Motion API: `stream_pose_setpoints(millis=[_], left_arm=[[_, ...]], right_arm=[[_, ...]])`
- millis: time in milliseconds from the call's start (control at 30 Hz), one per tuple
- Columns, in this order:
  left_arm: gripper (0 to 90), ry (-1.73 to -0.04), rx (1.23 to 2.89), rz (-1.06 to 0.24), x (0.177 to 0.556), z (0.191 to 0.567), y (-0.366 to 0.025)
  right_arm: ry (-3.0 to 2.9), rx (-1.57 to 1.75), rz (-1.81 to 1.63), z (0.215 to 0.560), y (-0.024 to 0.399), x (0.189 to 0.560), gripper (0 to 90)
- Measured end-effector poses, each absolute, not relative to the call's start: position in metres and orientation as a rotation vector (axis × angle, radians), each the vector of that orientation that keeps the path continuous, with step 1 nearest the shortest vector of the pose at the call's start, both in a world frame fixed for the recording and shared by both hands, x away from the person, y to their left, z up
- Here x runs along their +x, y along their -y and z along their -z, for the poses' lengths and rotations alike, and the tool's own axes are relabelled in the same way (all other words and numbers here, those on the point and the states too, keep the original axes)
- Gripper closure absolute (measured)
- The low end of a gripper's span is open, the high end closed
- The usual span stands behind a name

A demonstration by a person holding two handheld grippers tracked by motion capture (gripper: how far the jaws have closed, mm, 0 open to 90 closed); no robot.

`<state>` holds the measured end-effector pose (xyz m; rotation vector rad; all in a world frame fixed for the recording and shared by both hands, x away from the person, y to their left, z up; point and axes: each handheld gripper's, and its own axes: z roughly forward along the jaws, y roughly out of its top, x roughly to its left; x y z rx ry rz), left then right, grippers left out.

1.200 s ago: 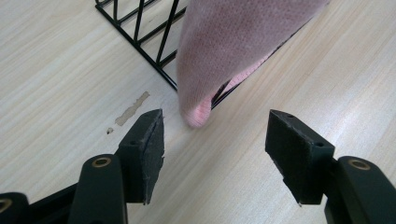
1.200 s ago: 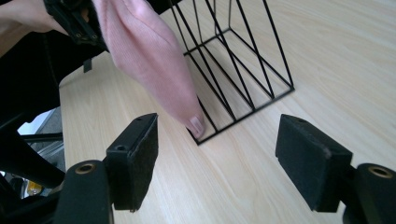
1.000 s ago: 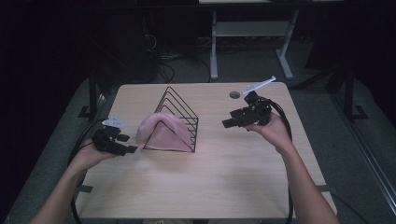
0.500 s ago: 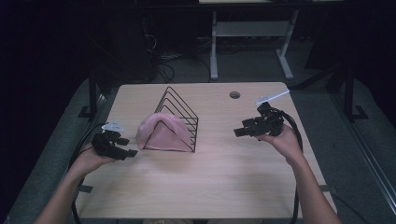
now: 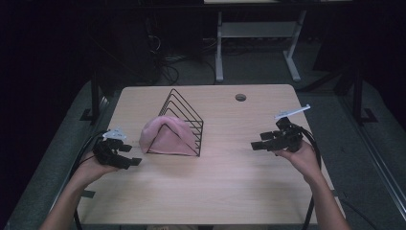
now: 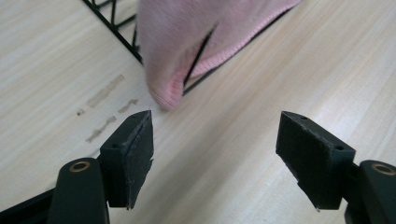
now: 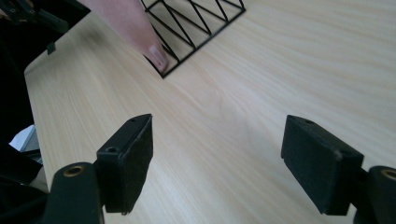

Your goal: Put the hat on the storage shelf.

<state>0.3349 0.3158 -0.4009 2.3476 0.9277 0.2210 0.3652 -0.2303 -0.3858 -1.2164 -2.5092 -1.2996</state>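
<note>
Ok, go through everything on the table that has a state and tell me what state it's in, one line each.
pink cloth: draped over the rack's near end, not held.
wire rack: standing on the table, a triangular frame.
left tongs: jaws apart, just been opening, nothing between them.
right tongs: jaws apart, just been opening, nothing between them, above bare table.

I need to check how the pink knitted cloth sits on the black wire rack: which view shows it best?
The high view: the pink knitted cloth drapes over the black wire rack. The left gripper view crops the cloth's hem; the right gripper view catches one edge.
</note>
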Motion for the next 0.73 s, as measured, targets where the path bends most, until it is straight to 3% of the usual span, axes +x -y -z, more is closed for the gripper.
stream_pose_setpoints(millis=[433,733], left_arm=[[25.2,-0.918,2.341,-0.212,0.313,0.414,-0.305],[22.7,-0.819,2.282,-0.181,0.289,0.408,-0.290]], right_arm=[[2.507,-1.310,1.259,0.418,0.268,0.324,24.7],[2.599,-1.344,1.208,0.427,0.265,0.286,24.0]])
